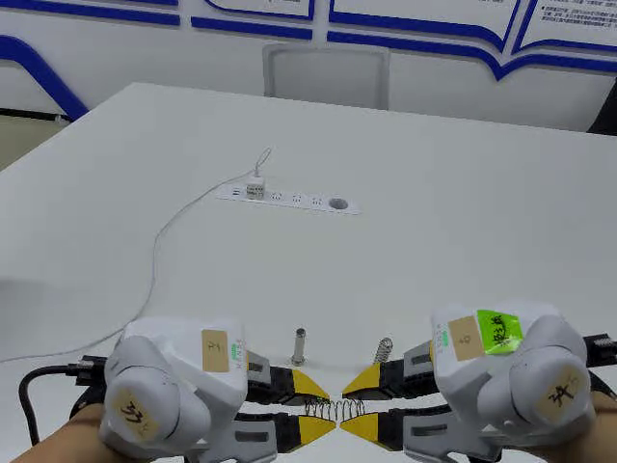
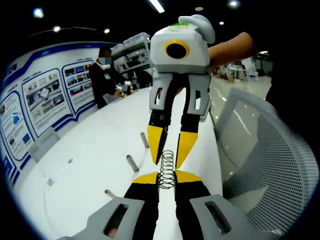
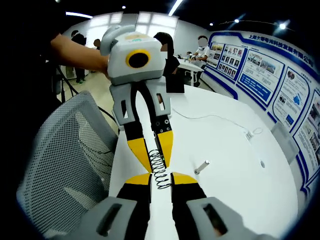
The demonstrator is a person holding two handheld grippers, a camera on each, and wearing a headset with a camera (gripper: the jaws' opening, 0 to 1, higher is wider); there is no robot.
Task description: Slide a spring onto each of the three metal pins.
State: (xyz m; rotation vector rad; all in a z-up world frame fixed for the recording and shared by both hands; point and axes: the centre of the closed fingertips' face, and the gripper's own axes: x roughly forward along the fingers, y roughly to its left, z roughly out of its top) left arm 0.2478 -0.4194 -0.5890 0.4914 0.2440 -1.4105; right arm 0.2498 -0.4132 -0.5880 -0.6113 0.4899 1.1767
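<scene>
Over the near edge of the tabletop (image 1: 463, 222) a spring (image 1: 333, 413) is pinched at either end by the narrowed jaws of the left gripper (image 2: 166, 179) and right gripper (image 3: 161, 179), and just beyond are seen a bare pin (image 1: 299, 345) and a spring-clad pin (image 1: 384, 349).

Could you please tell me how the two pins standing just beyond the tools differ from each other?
The left pin is bare, smooth metal, while the right pin already carries a spring coiled around it. The left pin stands ahead of the left tool, the right pin ahead of the right tool. Both stand upright on the white table.
</scene>
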